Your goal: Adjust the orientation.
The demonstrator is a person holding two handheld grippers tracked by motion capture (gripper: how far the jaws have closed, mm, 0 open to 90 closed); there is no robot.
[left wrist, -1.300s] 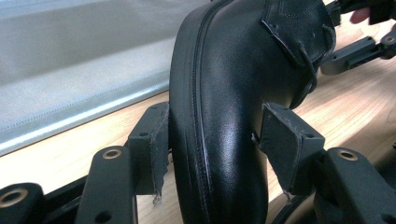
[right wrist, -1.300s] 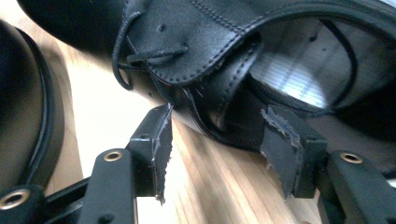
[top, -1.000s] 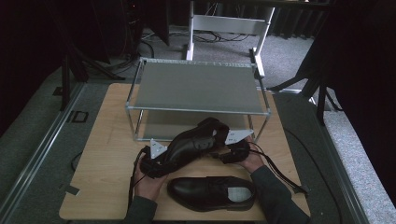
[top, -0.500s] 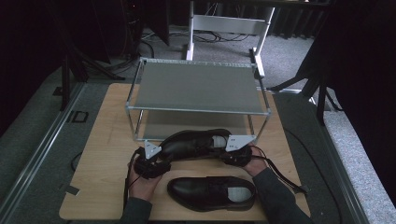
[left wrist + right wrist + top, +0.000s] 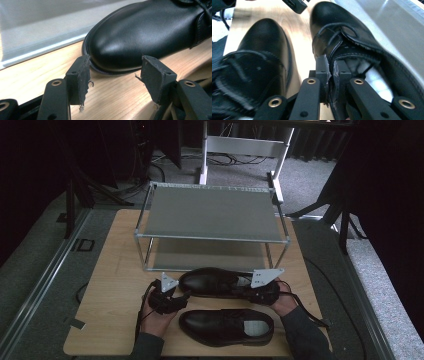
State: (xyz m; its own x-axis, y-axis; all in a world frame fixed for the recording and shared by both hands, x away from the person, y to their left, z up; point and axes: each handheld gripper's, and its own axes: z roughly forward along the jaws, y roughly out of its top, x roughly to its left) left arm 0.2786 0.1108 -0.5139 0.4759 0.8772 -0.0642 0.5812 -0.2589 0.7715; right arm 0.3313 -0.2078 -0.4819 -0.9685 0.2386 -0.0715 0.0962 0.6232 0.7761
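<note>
Nearest lies the front shoe (image 5: 227, 326), behind it the rear shoe (image 5: 217, 282) on the table (image 5: 115, 285) before the rack (image 5: 212, 215), its collar pinched by the right gripper (image 5: 332, 65) whose jaws have just been closing, its toe before the left gripper's (image 5: 113, 72) spread jaws.

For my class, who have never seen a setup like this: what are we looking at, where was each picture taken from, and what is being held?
A person at a wooden table holds a hand-operated gripper in each hand. One picture looks down from above; the other two come from cameras riding on each gripper. On the table stand a two-level metal rack and two black shoes. The right gripper is shut on the collar of the far shoe. The left gripper is open at that shoe's toe. The near shoe lies untouched.
</note>
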